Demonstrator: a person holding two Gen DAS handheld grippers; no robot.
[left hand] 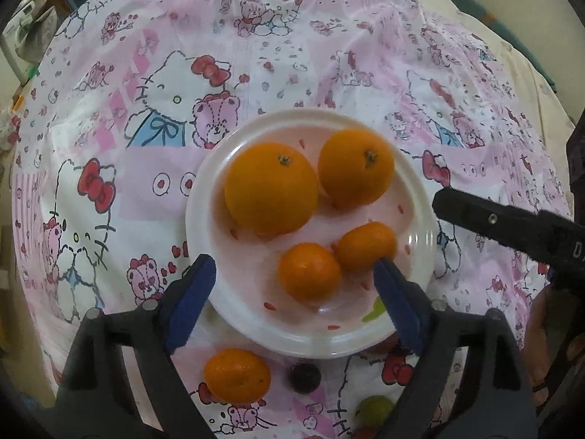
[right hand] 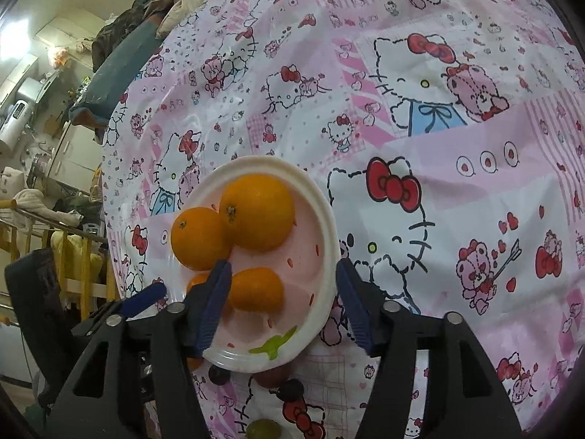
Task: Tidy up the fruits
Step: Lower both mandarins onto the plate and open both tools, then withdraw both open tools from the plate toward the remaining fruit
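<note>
Left wrist view, left to right. Room edge at far left: pale clutter, too blurred to name. The table is covered by a pink and white cartoon-cat tablecloth (left hand: 109, 190), glossy, lightly creased. Centre: a white plate (left hand: 204, 197) on the cloth, carrying two large oranges (left hand: 270, 188) side by side at the back and two small mandarins (left hand: 309, 271) touching each other at the front. Left gripper (left hand: 294, 280) hangs over the plate's near edge, its blue pads spread wide and pinching nothing; one mandarin sits between them, the other just touches the right-hand pad in this view. On the cloth just below the plate: a third mandarin (left hand: 237, 376), a dark grape (left hand: 304, 377), a green grape (left hand: 374, 410). At right, a black finger of the other gripper reaches toward the plate rim.

Right wrist view, left to right. Room at far left: pale cabinets, a yellow wooden rail (right hand: 78, 256), heaped clothing and a blue-green cloth (right hand: 120, 69) draped over the table's far edge. Right gripper (right hand: 283, 274) stands spread and empty over the plate's near side, a mandarin between its pads, apart from both. Cloth fills the right side.
</note>
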